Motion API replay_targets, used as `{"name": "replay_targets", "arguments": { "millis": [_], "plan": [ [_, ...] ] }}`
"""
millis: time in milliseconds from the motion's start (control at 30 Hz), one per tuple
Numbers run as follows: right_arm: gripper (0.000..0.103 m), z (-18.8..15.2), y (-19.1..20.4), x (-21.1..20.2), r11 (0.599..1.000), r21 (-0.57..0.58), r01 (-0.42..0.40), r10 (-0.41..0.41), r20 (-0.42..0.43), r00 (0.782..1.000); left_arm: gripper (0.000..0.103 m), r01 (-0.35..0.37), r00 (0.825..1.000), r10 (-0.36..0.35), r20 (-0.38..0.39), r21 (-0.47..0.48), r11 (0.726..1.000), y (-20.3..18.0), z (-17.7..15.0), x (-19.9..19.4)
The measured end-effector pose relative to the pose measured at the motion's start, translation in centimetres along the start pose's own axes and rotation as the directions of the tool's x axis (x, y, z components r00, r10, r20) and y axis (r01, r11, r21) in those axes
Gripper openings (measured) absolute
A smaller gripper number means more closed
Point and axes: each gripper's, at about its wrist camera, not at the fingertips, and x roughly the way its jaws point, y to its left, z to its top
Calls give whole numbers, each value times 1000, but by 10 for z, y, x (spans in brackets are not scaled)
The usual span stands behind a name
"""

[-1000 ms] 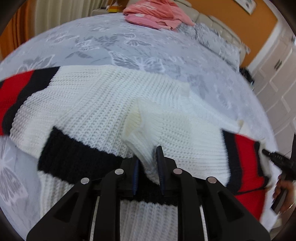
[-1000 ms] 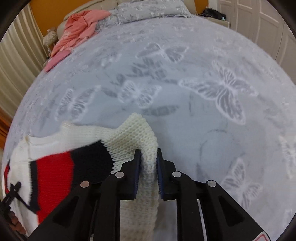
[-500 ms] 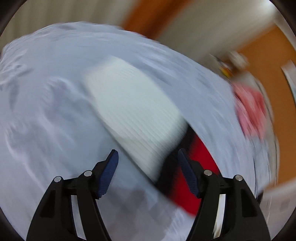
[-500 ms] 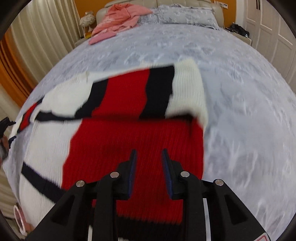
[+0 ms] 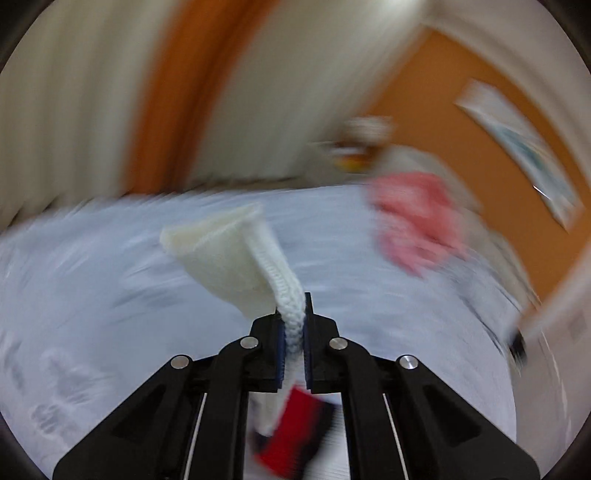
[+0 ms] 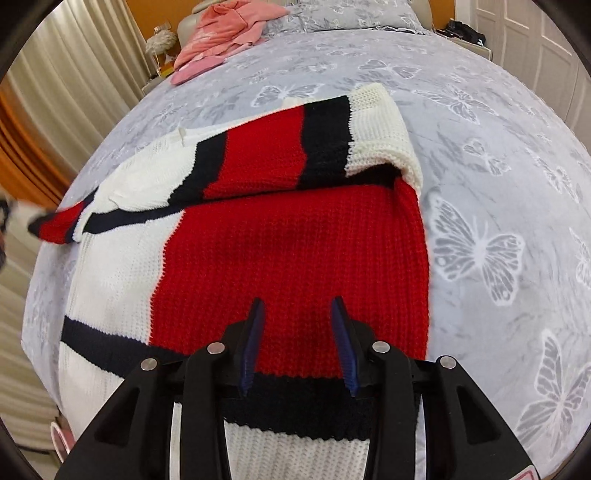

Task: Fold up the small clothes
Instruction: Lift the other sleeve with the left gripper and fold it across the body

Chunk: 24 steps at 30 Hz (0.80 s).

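Observation:
A red, white and black knit sweater [image 6: 295, 251] lies on the grey butterfly-print bed [image 6: 498, 184]. Its right sleeve [image 6: 317, 136] is folded across the body. My right gripper [image 6: 297, 314] is open and empty just above the red panel. My left gripper [image 5: 294, 317] is shut on the white cuff [image 5: 236, 258] of the other sleeve and holds it up over the bed; the view is blurred. That lifted sleeve shows at the left edge of the right wrist view [image 6: 55, 225].
Pink clothes [image 6: 225, 33] lie near the pillows [image 6: 343, 14] at the head of the bed; they also show blurred in the left wrist view [image 5: 417, 218]. Curtains [image 6: 55, 96] hang to the left. White cabinet doors [image 6: 535, 40] stand at the far right.
My right gripper let go of the right sleeve, now laid across the body, and opened wider. My left gripper released, swung left, and shut on the other sleeve's cuff, lifting it.

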Motion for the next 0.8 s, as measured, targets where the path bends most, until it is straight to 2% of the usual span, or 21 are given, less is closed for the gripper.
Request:
{"name": "replay_targets", "arguments": {
  "millis": [33,67,100,133,167,200,233,267,300,333,367,433,467,500,567,600,667,733,800],
  "plan": [
    [37,0,0,-1,1000,7,-9,9,5,1000,6,95,995,-95,-5,64,993,-44,-6,-12],
    [37,0,1,-2,1000,16,-23,23,14,1000,6,183,983,-181,-30,106,977,-83,-18,-22],
    [37,0,0,-2,999,23,-32,32,18,999,6,242,970,-236,-59,124,962,-107,-25,-26],
    [37,1,-1,-3,998,36,-42,42,23,999,6,312,948,-299,-108,139,940,-137,-44,-29],
    [37,1,-4,-3,998,46,-53,52,25,998,7,377,919,-350,-180,153,913,-170,-72,-29],
    [37,2,-6,-2,997,53,-59,58,24,998,7,414,896,-371,-246,158,896,-196,-105,-25],
    [38,3,-10,-2,996,63,-63,61,25,998,7,435,873,-373,-314,156,887,-216,-142,-15],
    [38,4,-15,-2,996,68,-61,60,25,998,9,435,858,-358,-367,153,887,-226,-170,-6],
    [39,5,-19,-2,995,75,-58,57,25,998,10,428,836,-332,-437,139,893,-233,-206,7],
    [40,6,-26,-3,995,85,-59,57,26,998,11,404,799,-289,-528,115,908,-236,-251,24],
    [40,7,-32,-4,994,91,-61,59,26,998,15,370,768,-250,-589,90,924,-231,-284,34],
    [44,12,-42,-6,994,96,-58,56,26,998,36,336,727,-215,-652,64,940,-220,-322,41],
    [45,16,-46,-8,995,84,-60,58,26,998,53,332,707,-231,-669,25,943,-208,-338,34],
    [46,22,-48,-9,996,65,-61,59,30,998,61,334,704,-262,-660,-18,942,-196,-345,25],
    [48,35,-47,-9,996,28,-81,80,34,996,67,328,732,-300,-612,-71,942,-170,-346,-1],
    [51,45,-45,-7,993,22,-116,116,30,993,72,314,753,-302,-585,-83,946,-157,-339,-9],
    [59,64,-35,2,984,21,-179,178,9,984,73,268,801,-274,-531,-91,959,-131,-310,-13],
    [62,85,-18,19,970,22,-241,241,-5,970,74,207,841,-235,-487,-112,972,-107,-284,-10],
    [63,96,-3,35,963,31,-268,268,-16,963,74,145,865,-198,-460,-150,978,-86,-260,0]
  ]
}}
